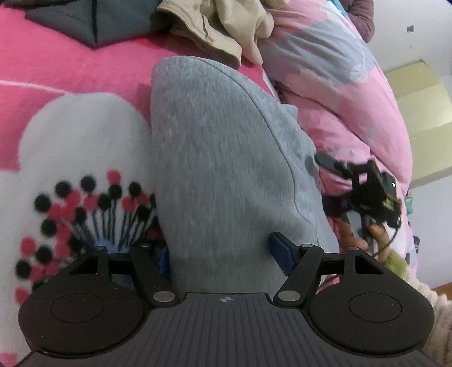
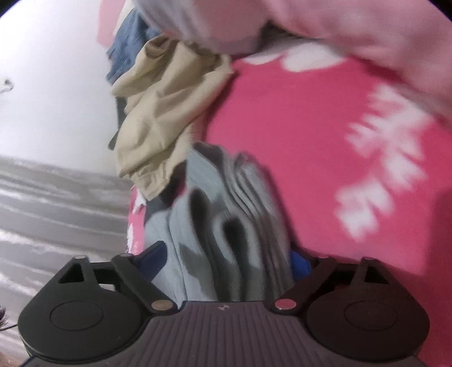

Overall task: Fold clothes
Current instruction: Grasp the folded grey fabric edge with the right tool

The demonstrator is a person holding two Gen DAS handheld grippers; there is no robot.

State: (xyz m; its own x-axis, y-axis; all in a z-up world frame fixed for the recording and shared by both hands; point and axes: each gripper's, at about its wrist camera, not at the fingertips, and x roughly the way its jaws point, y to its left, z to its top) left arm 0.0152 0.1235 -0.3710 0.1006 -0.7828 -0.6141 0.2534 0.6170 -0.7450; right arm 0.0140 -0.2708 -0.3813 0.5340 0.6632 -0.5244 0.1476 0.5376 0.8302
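A grey knit garment (image 1: 226, 158) lies folded lengthwise on the pink flowered blanket (image 1: 70, 73). My left gripper (image 1: 223, 254) is shut on its near end, the cloth bunched between the blue fingers (image 1: 279, 254). My right gripper (image 2: 226, 254) is shut on the garment's other edge (image 2: 226, 220), which hangs in thick folds between its fingers. The right gripper also shows in the left wrist view (image 1: 364, 192), at the garment's right side.
A beige garment (image 1: 220, 25) (image 2: 163, 113) and a dark grey folded one (image 1: 93, 19) lie at the far side of the bed. A pink and grey quilt (image 1: 339, 93) is heaped on the right. Blue denim (image 2: 127, 48) lies beyond the beige garment.
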